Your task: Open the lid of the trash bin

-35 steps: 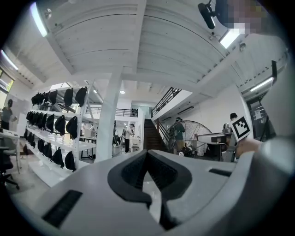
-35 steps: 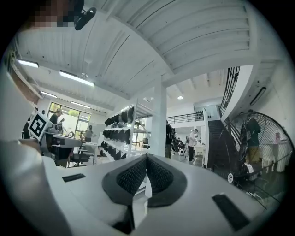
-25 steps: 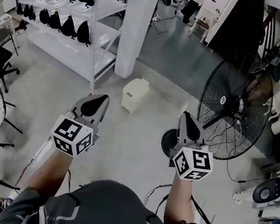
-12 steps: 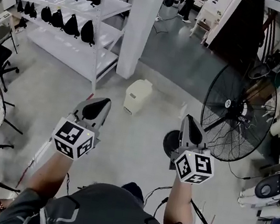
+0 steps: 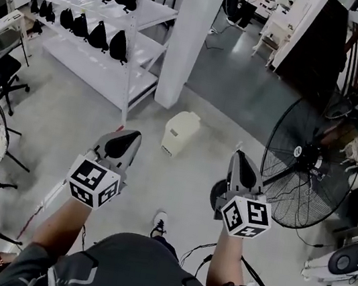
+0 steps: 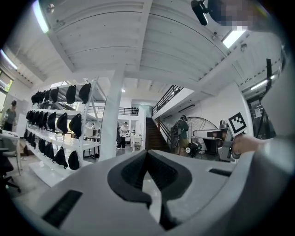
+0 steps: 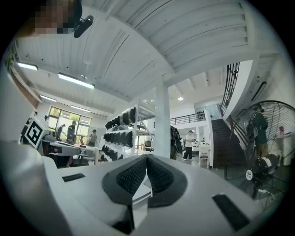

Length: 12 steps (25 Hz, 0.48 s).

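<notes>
Nearer now, trash bin (image 5: 181, 132) stands on pale floor (image 5: 177, 193) near white pillar (image 5: 193, 39).

The cream trash bin (image 5: 181, 132) stands on the pale floor (image 5: 158, 186) with its lid down, just on the near side of a white pillar (image 5: 194, 33). Both grippers are held over the floor nearer than the bin and apart from it, the left gripper (image 5: 125, 142) to its left and the right gripper (image 5: 241, 168) to its right. A white shelf rack (image 5: 150, 13) carrying black bags (image 5: 98, 34) stands far left, and a large floor fan (image 5: 307, 170) stands at the right.
</notes>
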{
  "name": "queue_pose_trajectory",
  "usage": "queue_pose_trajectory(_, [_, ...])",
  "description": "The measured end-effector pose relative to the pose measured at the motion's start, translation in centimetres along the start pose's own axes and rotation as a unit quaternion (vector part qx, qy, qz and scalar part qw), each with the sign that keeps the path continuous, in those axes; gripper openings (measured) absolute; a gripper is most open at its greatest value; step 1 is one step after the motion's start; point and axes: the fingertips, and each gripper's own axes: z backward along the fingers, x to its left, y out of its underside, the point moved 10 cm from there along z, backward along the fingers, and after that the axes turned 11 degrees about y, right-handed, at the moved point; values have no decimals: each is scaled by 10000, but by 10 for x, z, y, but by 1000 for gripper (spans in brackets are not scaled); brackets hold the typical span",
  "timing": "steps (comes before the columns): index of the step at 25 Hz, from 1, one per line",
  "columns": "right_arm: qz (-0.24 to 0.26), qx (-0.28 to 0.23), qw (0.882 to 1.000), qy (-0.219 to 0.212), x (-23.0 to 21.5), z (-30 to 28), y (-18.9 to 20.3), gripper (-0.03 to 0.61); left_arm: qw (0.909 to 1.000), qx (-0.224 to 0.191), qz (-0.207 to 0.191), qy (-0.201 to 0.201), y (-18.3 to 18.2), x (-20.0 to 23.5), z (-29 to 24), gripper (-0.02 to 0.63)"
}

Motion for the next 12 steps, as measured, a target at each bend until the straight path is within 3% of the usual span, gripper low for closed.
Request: queue_pose_trajectory(12, [-20, -139, 9991, -398, -78, -114, 4, 26, 9998, 13, -70, -192, -15, 35, -131, 8])
